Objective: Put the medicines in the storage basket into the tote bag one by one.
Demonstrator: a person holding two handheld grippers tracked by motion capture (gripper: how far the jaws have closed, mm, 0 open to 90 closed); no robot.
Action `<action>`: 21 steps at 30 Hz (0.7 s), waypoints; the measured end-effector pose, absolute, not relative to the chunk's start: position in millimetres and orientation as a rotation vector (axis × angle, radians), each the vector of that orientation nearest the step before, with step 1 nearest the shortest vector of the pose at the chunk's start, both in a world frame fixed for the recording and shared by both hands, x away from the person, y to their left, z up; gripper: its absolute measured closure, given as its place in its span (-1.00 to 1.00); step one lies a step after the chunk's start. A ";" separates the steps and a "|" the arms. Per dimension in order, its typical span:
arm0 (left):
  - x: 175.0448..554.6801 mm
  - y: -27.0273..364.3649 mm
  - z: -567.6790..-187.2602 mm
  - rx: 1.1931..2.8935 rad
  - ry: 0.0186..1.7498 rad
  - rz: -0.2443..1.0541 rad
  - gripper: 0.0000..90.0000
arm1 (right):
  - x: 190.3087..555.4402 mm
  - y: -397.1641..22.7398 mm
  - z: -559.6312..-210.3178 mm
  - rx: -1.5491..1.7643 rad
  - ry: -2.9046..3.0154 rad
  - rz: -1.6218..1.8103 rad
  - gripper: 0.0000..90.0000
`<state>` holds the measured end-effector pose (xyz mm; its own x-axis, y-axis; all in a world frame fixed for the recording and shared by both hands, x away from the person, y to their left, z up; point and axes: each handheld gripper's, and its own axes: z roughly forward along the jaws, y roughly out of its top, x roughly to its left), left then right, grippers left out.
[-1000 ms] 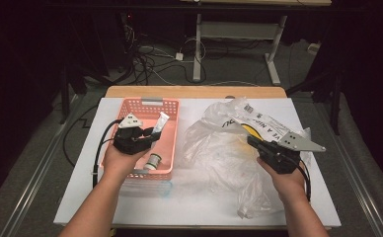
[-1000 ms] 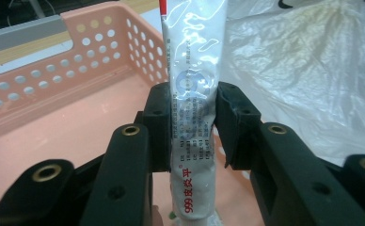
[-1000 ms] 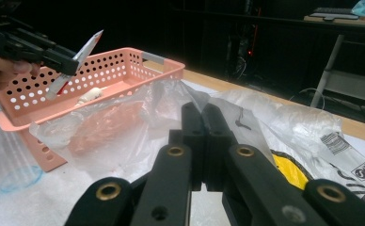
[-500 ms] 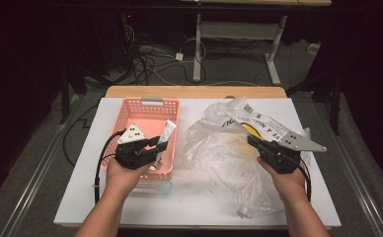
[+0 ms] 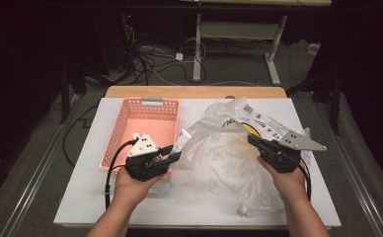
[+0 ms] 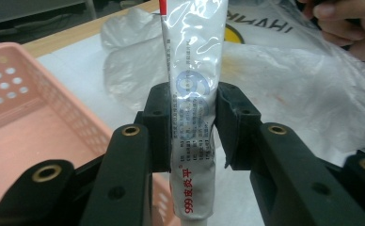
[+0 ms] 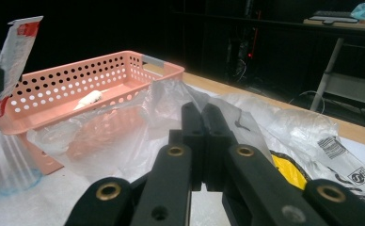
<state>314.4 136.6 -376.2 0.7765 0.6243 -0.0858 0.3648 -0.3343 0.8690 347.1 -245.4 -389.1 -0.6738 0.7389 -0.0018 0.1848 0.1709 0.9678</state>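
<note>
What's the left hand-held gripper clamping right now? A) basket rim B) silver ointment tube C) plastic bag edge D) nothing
B: in the left gripper view the jaws of the left hand-held gripper press both sides of a silver ointment tube, beside the pink basket.

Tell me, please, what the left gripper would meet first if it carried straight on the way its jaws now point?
Most likely the clear plastic bag. The left gripper, shut on the ointment tube, points past the pink basket toward the bag's crumpled film, with the right gripper farther along. Depth is hard to judge.
</note>
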 end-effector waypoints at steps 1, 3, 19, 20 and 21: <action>314.4 136.6 -376.2 1.959 0.746 0.323 0.48 | 347.1 -245.4 -388.9 0.866 1.973 1.523 1.00; 311.1 132.5 -377.3 1.965 0.735 0.324 0.48 | 346.8 -245.3 -388.6 0.866 1.974 1.524 1.00; 292.2 107.3 -390.9 1.999 0.657 0.255 0.47 | 345.3 -244.1 -387.4 0.853 1.971 1.529 1.00; 291.8 103.7 -392.5 2.003 0.650 0.249 0.48 | 345.0 -243.8 -387.2 0.852 1.971 1.532 1.00; 291.8 103.7 -392.5 2.003 0.650 0.249 0.47 | 345.0 -243.8 -387.2 0.852 1.971 1.532 1.00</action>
